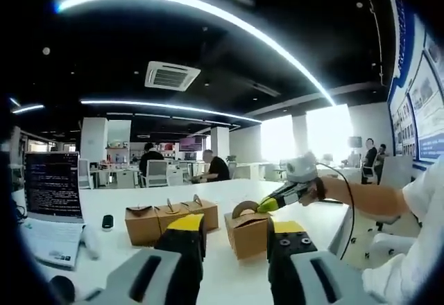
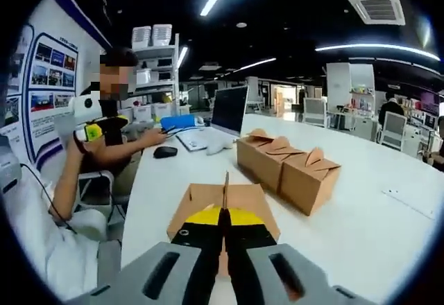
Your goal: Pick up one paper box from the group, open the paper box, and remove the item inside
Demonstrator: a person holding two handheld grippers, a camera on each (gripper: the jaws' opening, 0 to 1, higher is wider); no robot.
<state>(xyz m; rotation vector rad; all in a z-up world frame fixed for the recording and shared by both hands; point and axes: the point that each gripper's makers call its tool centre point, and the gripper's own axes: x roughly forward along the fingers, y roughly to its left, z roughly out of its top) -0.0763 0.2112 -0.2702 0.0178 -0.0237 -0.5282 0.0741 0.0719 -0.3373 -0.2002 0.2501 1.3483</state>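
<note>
A brown paper box (image 1: 248,236) stands alone on the white table (image 1: 229,277), just beyond my left gripper (image 1: 237,226), whose jaws are wide open with nothing between them. My right gripper (image 1: 262,207) reaches in from the right and pinches the box's curved top flap (image 1: 243,210). In the right gripper view, that gripper (image 2: 223,216) is shut on the thin upright flap of the box (image 2: 208,201) directly below it. The group of three matching boxes (image 2: 288,163) sits in a row behind it, also seen as boxes (image 1: 170,218) on the left. My left gripper (image 2: 97,130) shows at far left.
An open laptop (image 1: 52,187) and a black mouse (image 1: 107,222) lie left of the boxes. A person in a dark shirt (image 2: 118,152) sits at the table's end beside the laptop (image 2: 229,111). More people sit at desks (image 1: 149,163) in the background.
</note>
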